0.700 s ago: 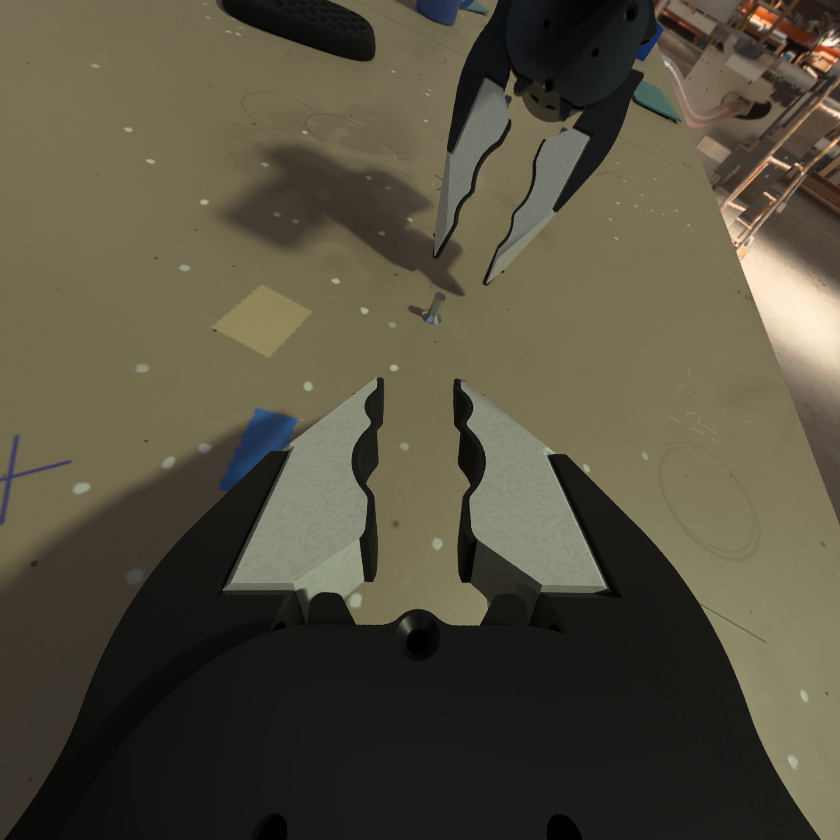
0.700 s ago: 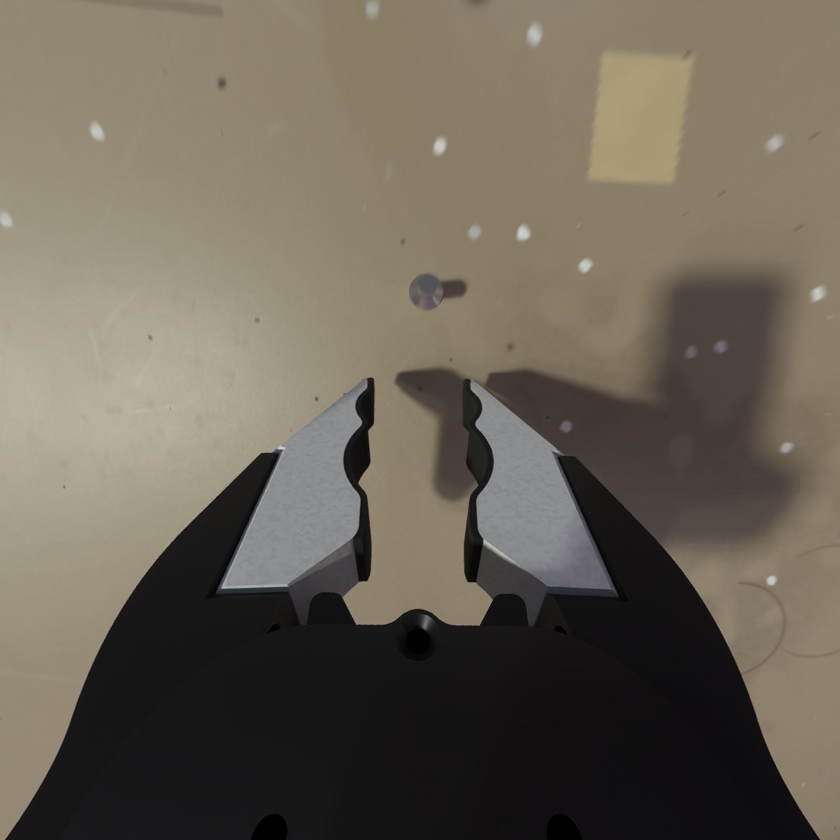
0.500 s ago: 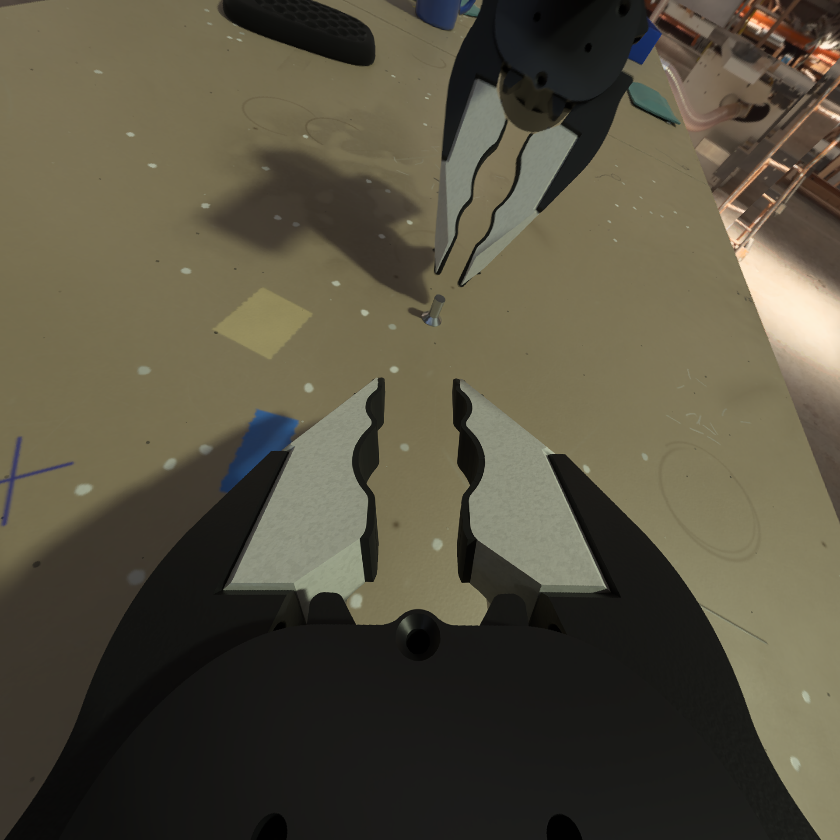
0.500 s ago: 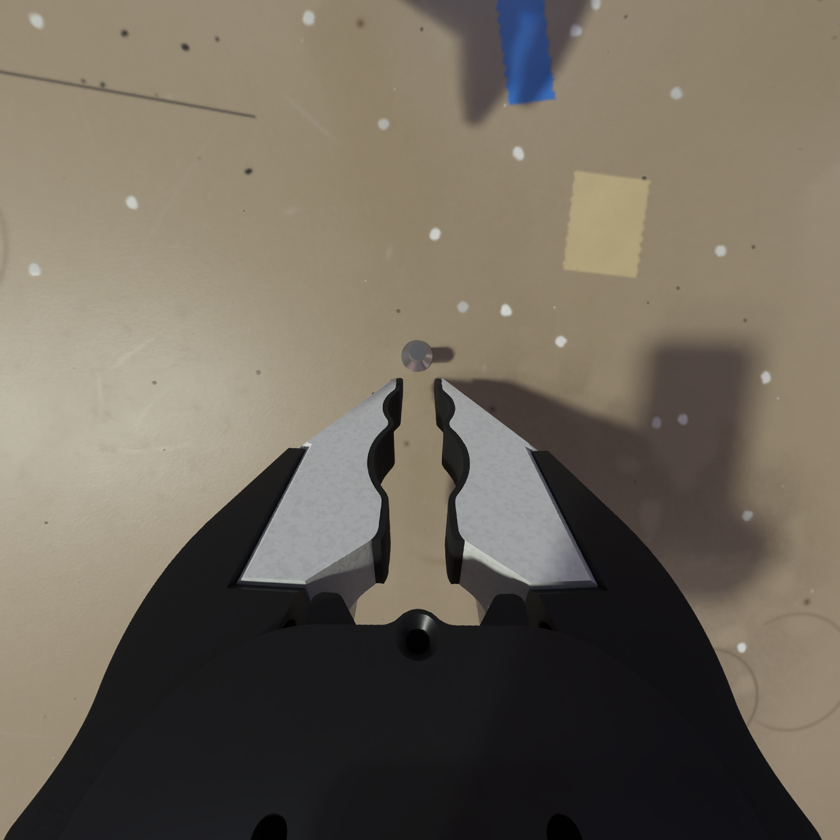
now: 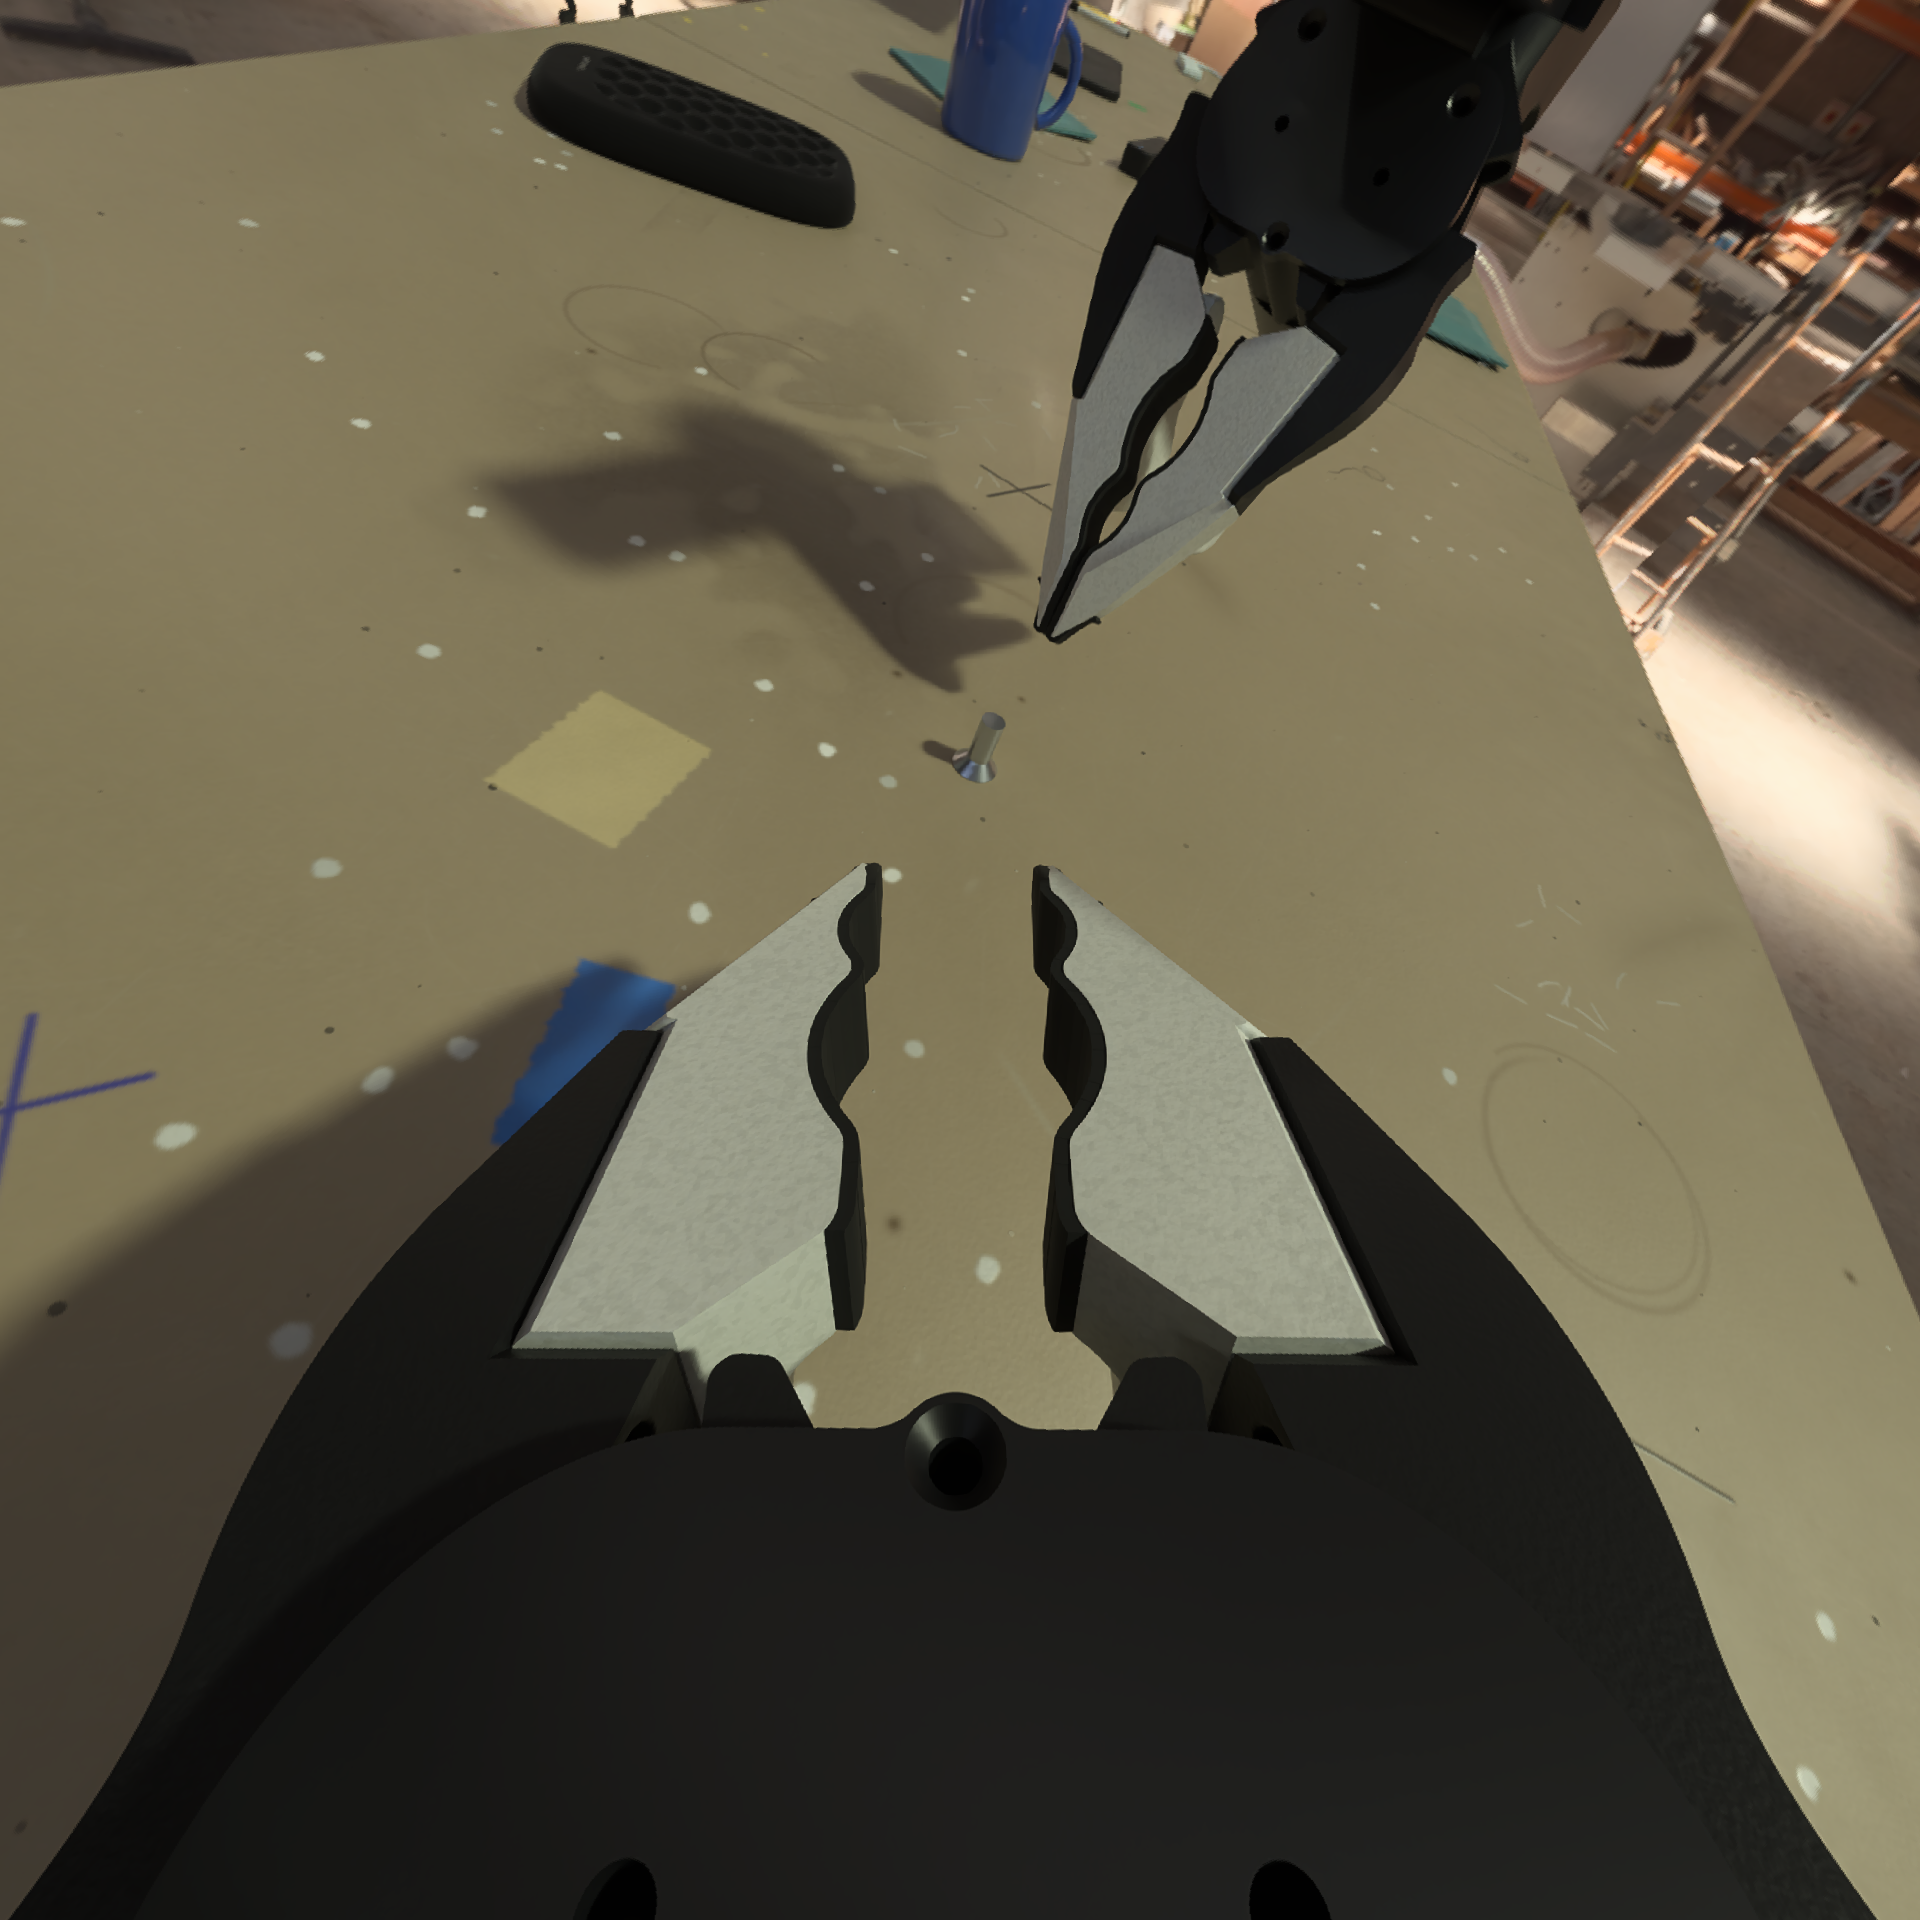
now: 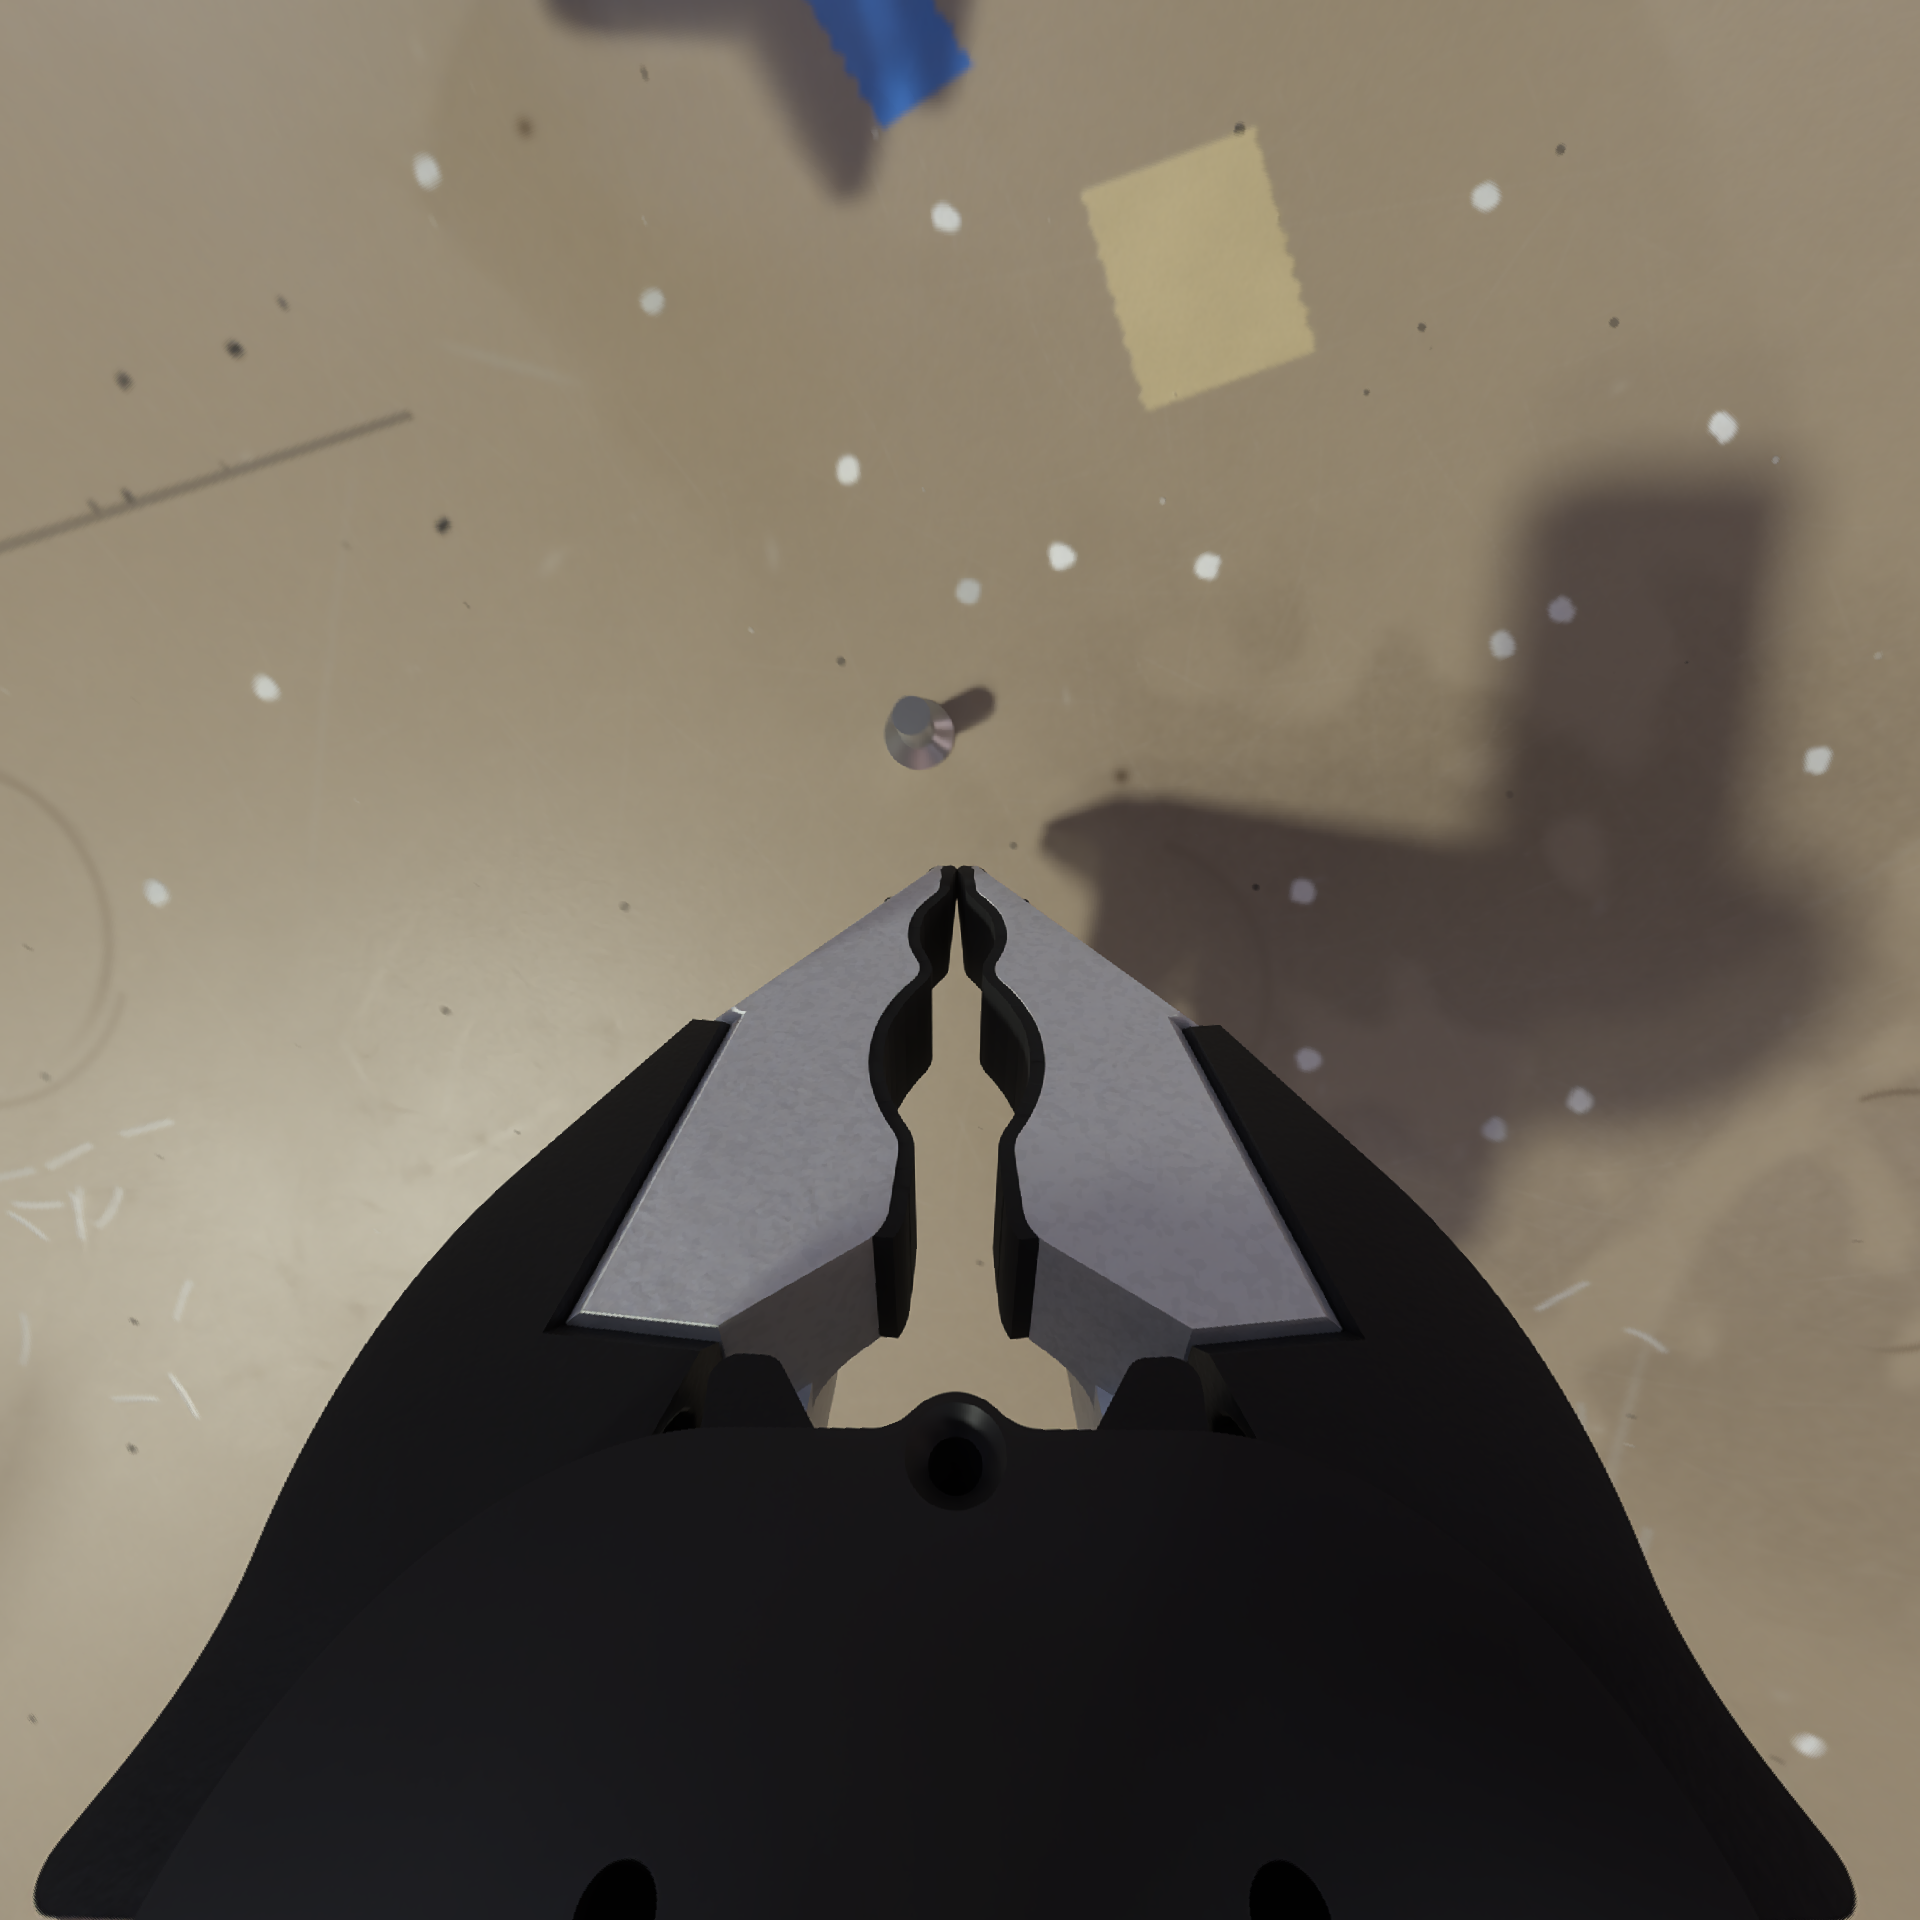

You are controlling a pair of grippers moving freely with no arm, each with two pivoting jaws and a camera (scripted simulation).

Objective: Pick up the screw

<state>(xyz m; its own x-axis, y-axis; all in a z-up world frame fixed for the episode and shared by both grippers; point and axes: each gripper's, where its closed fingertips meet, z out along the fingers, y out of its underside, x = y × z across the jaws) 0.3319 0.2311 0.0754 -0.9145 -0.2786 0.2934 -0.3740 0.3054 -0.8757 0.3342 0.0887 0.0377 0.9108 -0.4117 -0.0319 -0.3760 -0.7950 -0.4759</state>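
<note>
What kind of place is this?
Probably a workshop or warehouse: a scuffed, paint-flecked workbench with tape scraps, a loose screw, and tall storage racks behind.

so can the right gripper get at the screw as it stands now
Probably not yet. The right gripper is shut, tips together, with nothing between them, above the table and short of the screw, which stands head-down. Nothing blocks the way; it would need to open first.

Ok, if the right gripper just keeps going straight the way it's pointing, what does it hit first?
Probably bare table. The right gripper is shut and empty, and the screw stands just beyond its tips, so it may land short; depth is unclear.
</note>
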